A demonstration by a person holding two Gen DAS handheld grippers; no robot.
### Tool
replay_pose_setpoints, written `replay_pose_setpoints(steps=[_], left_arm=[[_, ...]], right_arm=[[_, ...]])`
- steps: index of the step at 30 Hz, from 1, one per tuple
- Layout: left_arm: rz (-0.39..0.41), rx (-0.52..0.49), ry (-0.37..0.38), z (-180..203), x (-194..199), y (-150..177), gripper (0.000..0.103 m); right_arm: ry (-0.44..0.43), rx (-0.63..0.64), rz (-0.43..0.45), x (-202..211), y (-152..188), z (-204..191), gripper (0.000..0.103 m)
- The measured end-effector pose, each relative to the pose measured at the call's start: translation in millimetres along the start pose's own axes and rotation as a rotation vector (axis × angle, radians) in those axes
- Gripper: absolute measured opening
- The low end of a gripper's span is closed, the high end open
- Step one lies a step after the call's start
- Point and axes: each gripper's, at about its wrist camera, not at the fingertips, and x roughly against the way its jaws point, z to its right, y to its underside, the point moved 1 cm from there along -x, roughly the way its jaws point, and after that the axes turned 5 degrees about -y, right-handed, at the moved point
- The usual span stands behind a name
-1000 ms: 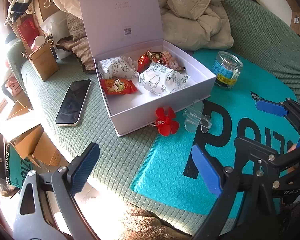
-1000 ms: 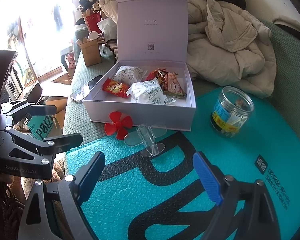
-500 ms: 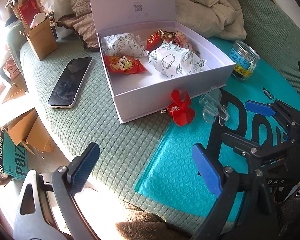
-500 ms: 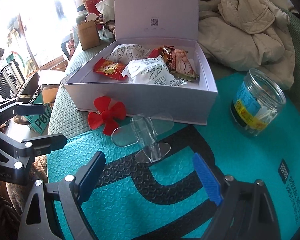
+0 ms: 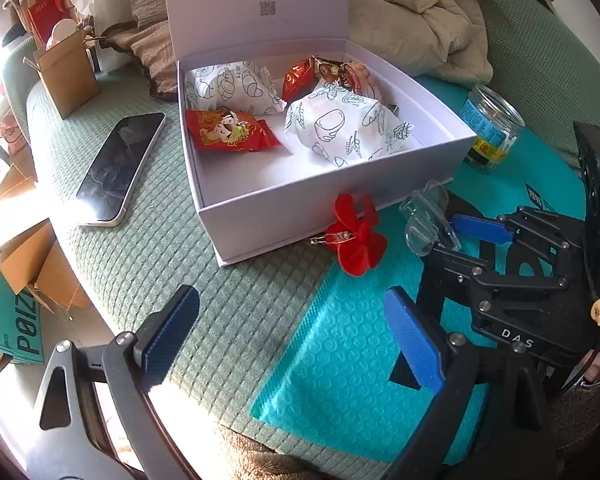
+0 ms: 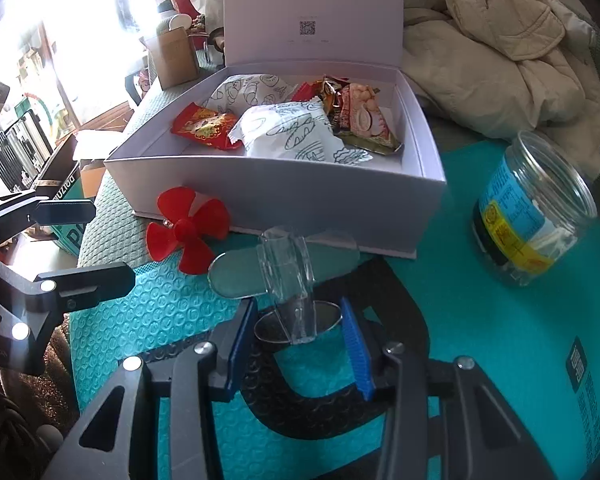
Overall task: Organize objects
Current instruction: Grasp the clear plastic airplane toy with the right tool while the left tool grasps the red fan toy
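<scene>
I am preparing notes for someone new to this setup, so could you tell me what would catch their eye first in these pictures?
The open white box of wrapped snacks fills the middle, lid upright. Just in front of it, the right gripper is closing its jaws around the base of a clear plastic stand, beside a bright red propeller. To the right, an open clear jar with a blue and yellow label stands on the teal bubble mailer.

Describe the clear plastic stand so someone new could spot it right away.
Find the open white box on the teal mat. Just in front of it, beside the red propeller, sits the clear plastic stand: the only see-through piece there.
</scene>
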Motion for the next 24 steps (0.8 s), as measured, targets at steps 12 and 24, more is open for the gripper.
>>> replay_pose_setpoints(steps=[12,24], left_arm=[[0.043,-0.017,-0.015,29.3,-23.2,-16.2,0.092],[0.066,-0.001,0.029,35.5,-29.7,-10.1,0.042]], right_arm=[[0.033,-0.14,0.004,25.5,30.6,32.4,0.043],[0.039,-0.155,0.009,27.8,34.6,30.9,0.043]])
